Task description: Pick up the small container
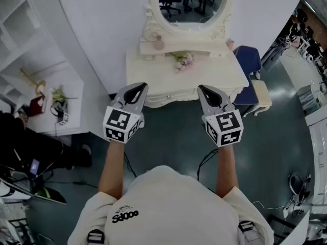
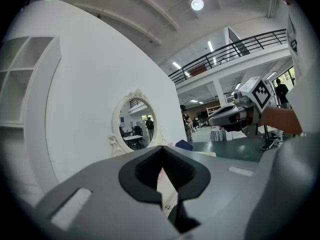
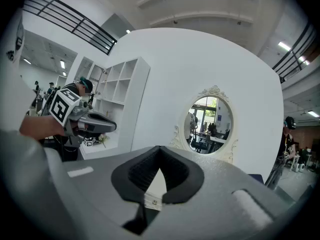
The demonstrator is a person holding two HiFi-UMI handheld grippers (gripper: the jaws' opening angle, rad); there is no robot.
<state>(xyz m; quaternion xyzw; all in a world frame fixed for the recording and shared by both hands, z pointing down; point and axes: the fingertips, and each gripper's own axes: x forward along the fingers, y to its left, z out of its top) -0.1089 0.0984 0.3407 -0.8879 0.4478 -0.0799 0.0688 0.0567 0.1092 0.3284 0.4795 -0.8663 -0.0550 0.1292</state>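
- My left gripper (image 1: 140, 87) has its jaws together with nothing between them. My right gripper (image 1: 203, 89) is the same, tips meeting and empty.
- The two grippers sit side by side with an open gap between them. Both point at the front edge of the dressing table's tabletop (image 1: 148, 75), which runs just past their tips.
- Bare dark floor (image 1: 173, 137) lies below and between my arms, up to the table's front.
- The small container (image 1: 159, 44), pinkish and round, stands on the raised back ledge by the left foot of the oval mirror (image 1: 191, 4). It is well beyond both jaws.
- A spray of flowers (image 1: 183, 60) lies mid-tabletop, just right of the container and nearer to me.
- Another small pinkish thing (image 1: 230, 44) sits at the ledge's right end; I cannot tell what it is.
- A blue chair (image 1: 248, 60) and a cream stool (image 1: 261, 93) crowd the table's right side.
- A white shelf unit (image 1: 51, 101) with odds and ends stands to the left, against the curved wall.
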